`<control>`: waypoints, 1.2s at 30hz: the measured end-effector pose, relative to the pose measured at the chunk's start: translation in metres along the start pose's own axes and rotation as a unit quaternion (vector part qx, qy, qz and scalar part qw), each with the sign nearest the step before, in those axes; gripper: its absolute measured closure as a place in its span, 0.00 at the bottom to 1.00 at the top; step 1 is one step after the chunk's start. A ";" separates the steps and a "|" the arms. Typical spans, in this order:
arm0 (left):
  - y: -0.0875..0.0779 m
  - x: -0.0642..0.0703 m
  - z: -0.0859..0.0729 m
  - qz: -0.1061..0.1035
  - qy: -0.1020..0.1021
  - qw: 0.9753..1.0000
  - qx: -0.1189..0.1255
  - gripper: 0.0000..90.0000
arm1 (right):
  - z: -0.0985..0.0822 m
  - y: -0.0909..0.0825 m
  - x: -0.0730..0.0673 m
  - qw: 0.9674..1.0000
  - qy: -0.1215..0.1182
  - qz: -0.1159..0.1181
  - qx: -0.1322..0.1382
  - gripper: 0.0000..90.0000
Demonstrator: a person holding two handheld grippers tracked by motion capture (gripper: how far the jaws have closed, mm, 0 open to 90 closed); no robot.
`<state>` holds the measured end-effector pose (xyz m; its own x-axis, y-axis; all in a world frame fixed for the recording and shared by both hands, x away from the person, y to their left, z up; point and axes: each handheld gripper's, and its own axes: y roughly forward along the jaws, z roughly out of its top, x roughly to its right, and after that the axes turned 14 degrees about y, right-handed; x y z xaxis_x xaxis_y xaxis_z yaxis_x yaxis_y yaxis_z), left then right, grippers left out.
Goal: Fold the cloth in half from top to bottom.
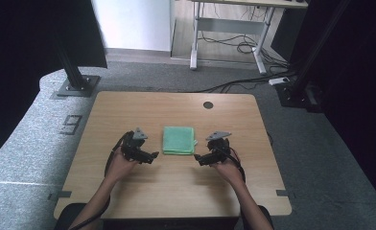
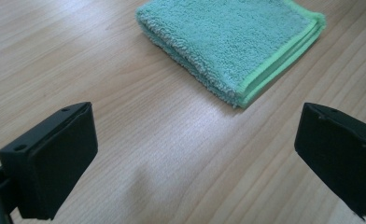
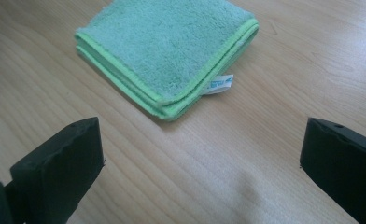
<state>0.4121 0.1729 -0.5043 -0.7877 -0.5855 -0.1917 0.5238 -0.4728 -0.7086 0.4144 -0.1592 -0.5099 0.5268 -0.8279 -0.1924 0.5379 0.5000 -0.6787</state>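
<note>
High view: both forearms are cut off at the bottom edge. A folded green cloth (image 1: 179,140) lies flat at the centre of the table (image 1: 128,105). The left gripper (image 1: 151,156) sits at its 8 o'clock, the right gripper (image 1: 199,158) at its 4 o'clock, both angled inward.

Left gripper view: jaws wide apart, holding nothing; the cloth (image 2: 232,42) lies at 12 o'clock, stacked edges showing.

Right gripper view: jaws spread, holding nothing; the cloth (image 3: 167,51) is ahead, a white tag (image 3: 220,84) poking out.

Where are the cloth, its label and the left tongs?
cloth (image 1: 178,140), high view, middle of its top.
label (image 3: 220,84), right gripper view, its white face.
left tongs (image 1: 153,156), high view, between the tips.
</note>
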 end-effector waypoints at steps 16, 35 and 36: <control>-0.022 0.008 -0.016 0.006 0.004 1.000 0.005 0.00 | -0.019 -0.024 0.003 1.000 0.005 -0.002 0.004 0.00; -0.036 0.016 -0.057 0.013 -0.022 1.000 0.003 0.00 | -0.056 -0.040 0.021 0.999 0.030 -0.018 0.013 0.00; -0.035 0.017 -0.059 0.013 -0.025 1.000 0.003 0.00 | -0.058 -0.040 0.022 0.999 0.031 -0.018 0.010 0.00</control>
<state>0.3612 0.2187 -0.5224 -0.7570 -0.6293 -0.1759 0.5460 -0.4613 -0.6993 0.3665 -0.2118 -0.5283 0.4656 -0.8592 -0.2122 0.5697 0.4744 -0.6711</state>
